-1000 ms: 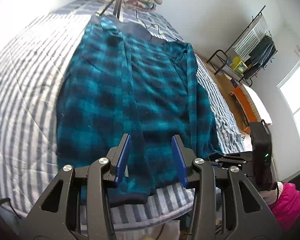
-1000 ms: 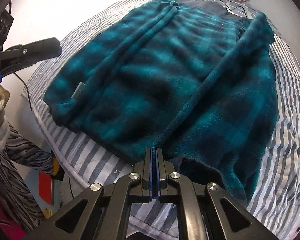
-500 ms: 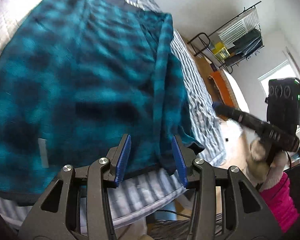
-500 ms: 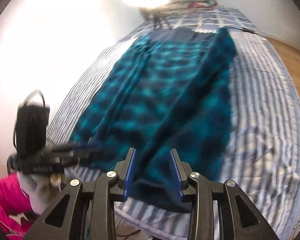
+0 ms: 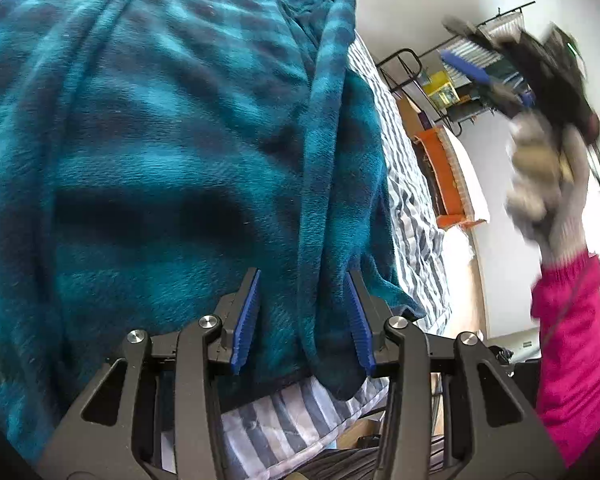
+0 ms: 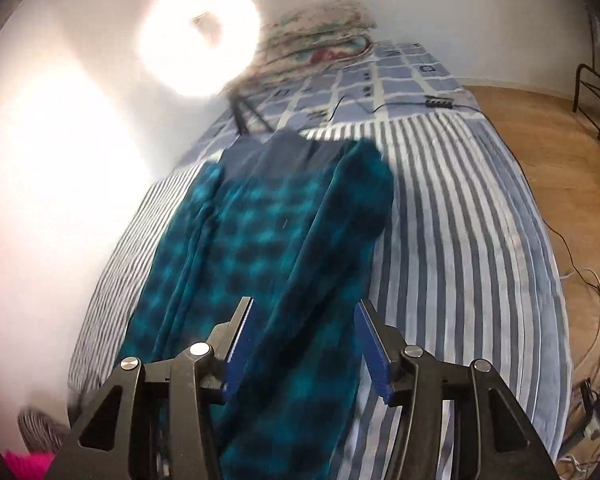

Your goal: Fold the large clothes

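While spread over one striped bed (image 6: 460,240), one teal plaid garment (image 5: 160,160); two claws, left (image 5: 304,320) narrowing, right (image 6: 300,344) widening, both empty.

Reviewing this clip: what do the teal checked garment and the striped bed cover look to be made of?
Teal checked garment: likely fleece or plush; a fuzzy, matte nap shows up close. Striped bed cover: looks like thin woven cotton or a blend; flat, matte, slightly wrinkled.
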Tool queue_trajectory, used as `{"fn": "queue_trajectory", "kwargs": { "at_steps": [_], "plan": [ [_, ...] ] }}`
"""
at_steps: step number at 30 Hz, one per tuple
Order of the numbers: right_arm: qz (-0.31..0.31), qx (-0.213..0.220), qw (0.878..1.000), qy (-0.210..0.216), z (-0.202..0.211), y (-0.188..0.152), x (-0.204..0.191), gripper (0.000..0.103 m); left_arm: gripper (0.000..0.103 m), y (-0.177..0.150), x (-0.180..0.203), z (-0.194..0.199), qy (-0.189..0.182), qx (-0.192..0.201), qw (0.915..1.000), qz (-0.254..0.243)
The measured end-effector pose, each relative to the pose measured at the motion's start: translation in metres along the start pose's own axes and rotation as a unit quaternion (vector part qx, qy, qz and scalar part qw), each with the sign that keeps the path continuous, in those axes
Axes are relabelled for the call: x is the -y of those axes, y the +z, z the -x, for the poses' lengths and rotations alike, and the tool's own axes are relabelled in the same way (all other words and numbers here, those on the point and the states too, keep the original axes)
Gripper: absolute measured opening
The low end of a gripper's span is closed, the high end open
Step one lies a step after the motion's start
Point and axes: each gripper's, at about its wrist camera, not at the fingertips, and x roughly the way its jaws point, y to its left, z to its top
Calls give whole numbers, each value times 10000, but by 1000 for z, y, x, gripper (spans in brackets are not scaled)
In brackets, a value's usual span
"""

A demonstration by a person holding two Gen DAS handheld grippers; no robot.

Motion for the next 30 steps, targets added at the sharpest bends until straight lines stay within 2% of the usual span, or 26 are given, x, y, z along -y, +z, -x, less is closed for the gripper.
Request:
{"fn": "queue_trajectory", "kwargs": {
  "at_steps": [1, 8, 17, 21, 22, 23, 24, 26, 27, 30],
  "plan": [
    [-45, 20, 10000, -40, -9, 12, 5, 54, 26, 0, 1, -2, -15, -23, 10000, -32],
    [-320, 16, 9992, -233, -63, 66, 27, 54, 8, 3, 17, -11, 181, -16, 9989, -437],
    [-891, -53, 9951, -414, -117, 105, 53, 55, 4, 3, 23, -10, 129, 21, 9982, -581],
    [-857, -146, 9945, -591, -140, 116, 52, 55, 4, 3, 22, -10, 118, 10, 9979, -638],
    [-824, -149, 9943, -653, -143, 118, 51, 53, 4, 3, 22, -10, 111, 10, 9979, -637],
    [-784, -159, 9946, -658, -147, 119, 49, 39, 4, 3, 22, -10, 112, 8, 9979, -645],
    [-755, -204, 9947, -665, -149, 119, 48, 22, 4, 3, 21, -10, 91, 3, 9978, -652],
    [-632, -307, 9941, -829, -156, 120, 43, 6, 4, 2, 21, -9, 82, 14, 9975, -697],
    [-531, -338, 9940, -896, -158, 121, 39, 3, 4, 1, 20, -9, 77, 18, 9974, -710],
    [-293, -90, 9948, -969, -146, 125, 20, 1, 3, -2, 21, -7, 8, 38, 9973, -734]
  ]
}}
